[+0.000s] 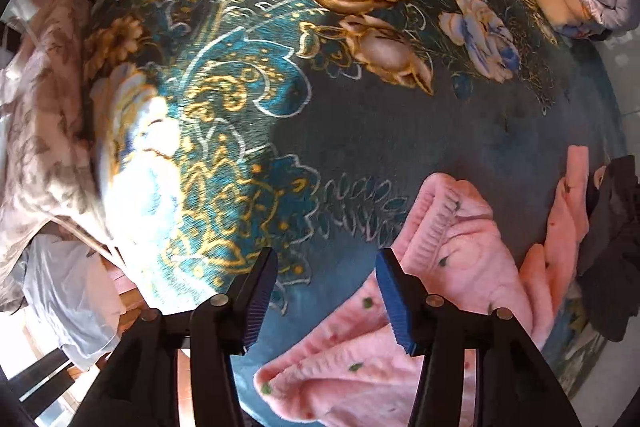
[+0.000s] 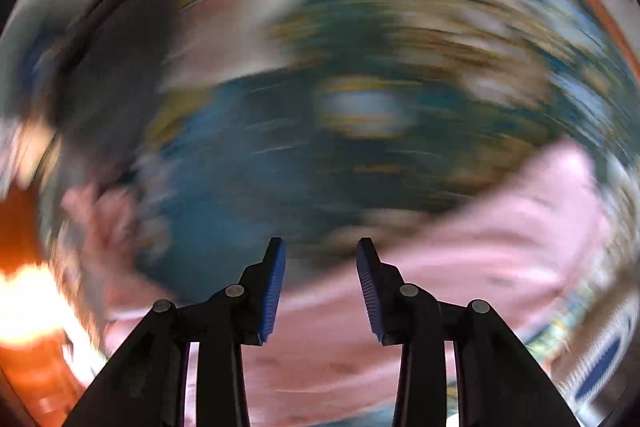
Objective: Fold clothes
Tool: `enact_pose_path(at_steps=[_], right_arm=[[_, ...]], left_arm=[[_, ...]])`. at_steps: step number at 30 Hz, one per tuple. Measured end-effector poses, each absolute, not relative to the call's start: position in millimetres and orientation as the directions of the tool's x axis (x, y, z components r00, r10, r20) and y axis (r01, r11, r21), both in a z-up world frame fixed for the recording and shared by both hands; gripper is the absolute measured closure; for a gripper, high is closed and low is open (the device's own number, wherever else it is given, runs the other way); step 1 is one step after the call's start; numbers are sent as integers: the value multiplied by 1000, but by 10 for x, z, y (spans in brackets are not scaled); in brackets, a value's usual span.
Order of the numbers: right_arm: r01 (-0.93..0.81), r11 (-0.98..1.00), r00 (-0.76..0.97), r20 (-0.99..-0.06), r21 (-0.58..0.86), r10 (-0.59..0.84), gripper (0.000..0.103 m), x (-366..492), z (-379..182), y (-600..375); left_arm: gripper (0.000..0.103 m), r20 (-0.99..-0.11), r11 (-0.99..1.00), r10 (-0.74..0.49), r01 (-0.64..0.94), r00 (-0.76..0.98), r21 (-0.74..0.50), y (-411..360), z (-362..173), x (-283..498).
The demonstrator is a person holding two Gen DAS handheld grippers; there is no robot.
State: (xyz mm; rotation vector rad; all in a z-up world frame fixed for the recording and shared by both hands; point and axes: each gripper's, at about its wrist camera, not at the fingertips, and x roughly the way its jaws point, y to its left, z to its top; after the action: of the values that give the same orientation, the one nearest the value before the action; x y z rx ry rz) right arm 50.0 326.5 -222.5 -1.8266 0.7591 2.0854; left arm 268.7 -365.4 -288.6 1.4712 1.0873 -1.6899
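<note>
Both your tongs, left gripper [image 1: 326, 293] and right gripper [image 2: 321, 289], gape empty. One pink garment [image 1: 448, 267] lies at the floral blanket's [image 1: 360, 123] near edge; one dark garment [image 1: 612, 247] lies at its right edge.

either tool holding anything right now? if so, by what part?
No. Left tool is open above the pink garment, nothing between its pads. Right tool is open too, empty, though its view is heavily blurred.

Right wrist view is motion-blurred; the pink garment [image 2: 480, 259] there shows no detail.
</note>
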Motion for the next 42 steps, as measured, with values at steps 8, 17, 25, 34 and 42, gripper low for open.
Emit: enact_pose_path(at_steps=[8, 17, 25, 34, 42], right_arm=[[-183, -913, -105, -930, 366, -352, 58, -1232, -2735, 862], [-162, -976, -53, -989, 147, -140, 58, -1974, -3511, 86], [-142, -973, -134, -978, 180, -161, 99, -1941, -3178, -12], [-250, -941, -389, -914, 228, -118, 99, -851, -1734, 1398], [-611, -788, -372, -904, 69, 209, 99, 511, -1363, 3406]], left_arm=[[48, -970, -562, 148, 791, -192, -243, -3691, -3493, 1904], [43, -958, -637, 190, 716, -214, -286, -3638, -3753, 1560], [74, -959, -669, 184, 686, -217, -284, -3521, -3748, 1341], [94, -948, -656, 112, 695, -298, -295, -3562, -3229, 1344], [94, -933, -712, 49, 643, -357, -284, -3423, -2779, 1277]])
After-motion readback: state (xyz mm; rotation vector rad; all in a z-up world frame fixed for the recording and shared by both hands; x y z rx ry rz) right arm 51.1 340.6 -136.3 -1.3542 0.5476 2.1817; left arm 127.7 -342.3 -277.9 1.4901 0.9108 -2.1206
